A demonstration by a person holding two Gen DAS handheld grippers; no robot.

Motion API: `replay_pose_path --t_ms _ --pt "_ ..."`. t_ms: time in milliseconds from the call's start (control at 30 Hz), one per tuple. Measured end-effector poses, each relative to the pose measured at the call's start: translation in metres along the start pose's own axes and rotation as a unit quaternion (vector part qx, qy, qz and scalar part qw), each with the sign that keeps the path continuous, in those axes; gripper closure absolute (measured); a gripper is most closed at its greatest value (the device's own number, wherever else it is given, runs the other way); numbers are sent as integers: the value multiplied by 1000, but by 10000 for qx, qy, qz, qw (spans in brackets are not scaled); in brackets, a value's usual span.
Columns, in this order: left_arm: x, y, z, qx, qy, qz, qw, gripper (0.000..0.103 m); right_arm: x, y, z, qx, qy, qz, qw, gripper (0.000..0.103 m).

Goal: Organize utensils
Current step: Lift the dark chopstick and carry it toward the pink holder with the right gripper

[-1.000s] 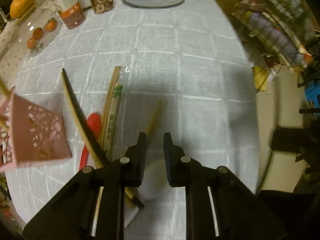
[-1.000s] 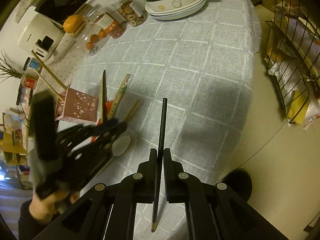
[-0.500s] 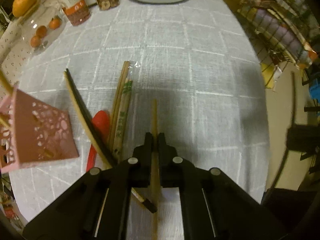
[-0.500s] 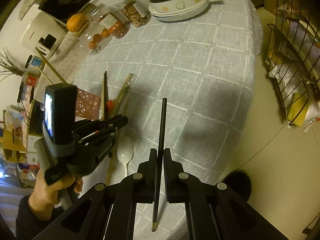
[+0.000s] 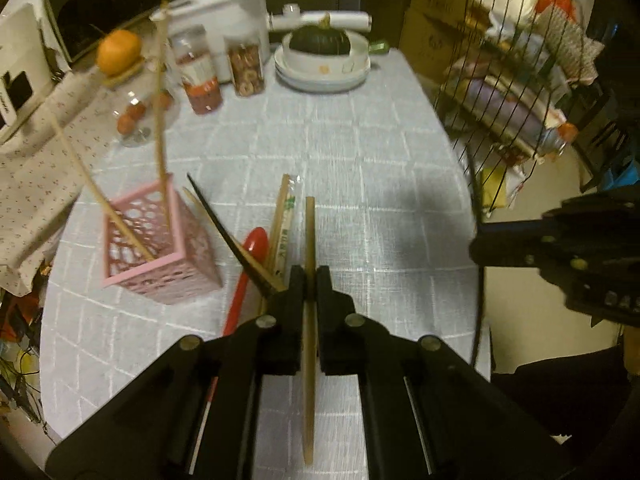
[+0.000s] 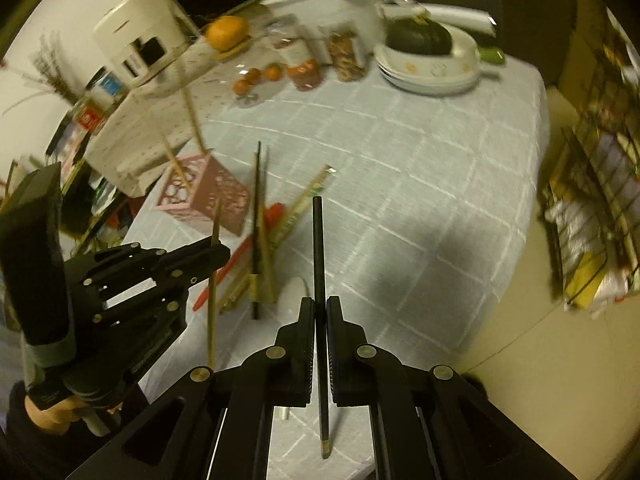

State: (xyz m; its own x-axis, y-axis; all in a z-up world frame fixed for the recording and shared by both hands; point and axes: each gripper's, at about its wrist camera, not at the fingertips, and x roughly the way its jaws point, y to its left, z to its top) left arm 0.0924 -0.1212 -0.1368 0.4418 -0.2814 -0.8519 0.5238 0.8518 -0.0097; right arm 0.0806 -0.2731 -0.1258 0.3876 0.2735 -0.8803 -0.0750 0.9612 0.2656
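My left gripper (image 5: 309, 276) is shut on a wooden chopstick (image 5: 309, 236) and holds it above the table; it also shows in the right wrist view (image 6: 216, 254). My right gripper (image 6: 318, 308) is shut on a black chopstick (image 6: 318, 248). A pink lattice holder (image 5: 160, 248) stands left of centre with two wooden sticks (image 5: 160, 100) in it. On the cloth lie a black chopstick (image 5: 228, 236), wrapped chopsticks (image 5: 285, 228), a red spoon (image 5: 250, 252) and a white spoon (image 6: 292, 294).
A grey checked tablecloth (image 5: 360, 168) covers the table. At the back stand jars (image 5: 200, 76), a bowl with a dark squash (image 5: 320, 40), an orange (image 5: 119, 50) and a white cooker (image 5: 224, 12). A wire rack (image 5: 512, 92) stands right of the table edge.
My left gripper closed on the wooden chopstick and lifted it off the cloth. Both grippers tilted up, so more of the table's back shows. The right gripper kept the black chopstick.
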Motion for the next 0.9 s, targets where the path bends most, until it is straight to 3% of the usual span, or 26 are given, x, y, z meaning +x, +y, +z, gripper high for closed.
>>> replay_pose_path --t_ms 333,633,900 --pt "-56 21 -1 -301 -652 -282 9970 97 -24 42 6 -518 -489 -73 9974 97" --pt "-94 36 0 -383 -1153 -97 9925 97 -37 85 17 -1008 -833 -189 9912 97" --pt "-133 55 2 -466 -1732 121 9837 97 -53 110 29 -1175 -1160 -166 9861 97"
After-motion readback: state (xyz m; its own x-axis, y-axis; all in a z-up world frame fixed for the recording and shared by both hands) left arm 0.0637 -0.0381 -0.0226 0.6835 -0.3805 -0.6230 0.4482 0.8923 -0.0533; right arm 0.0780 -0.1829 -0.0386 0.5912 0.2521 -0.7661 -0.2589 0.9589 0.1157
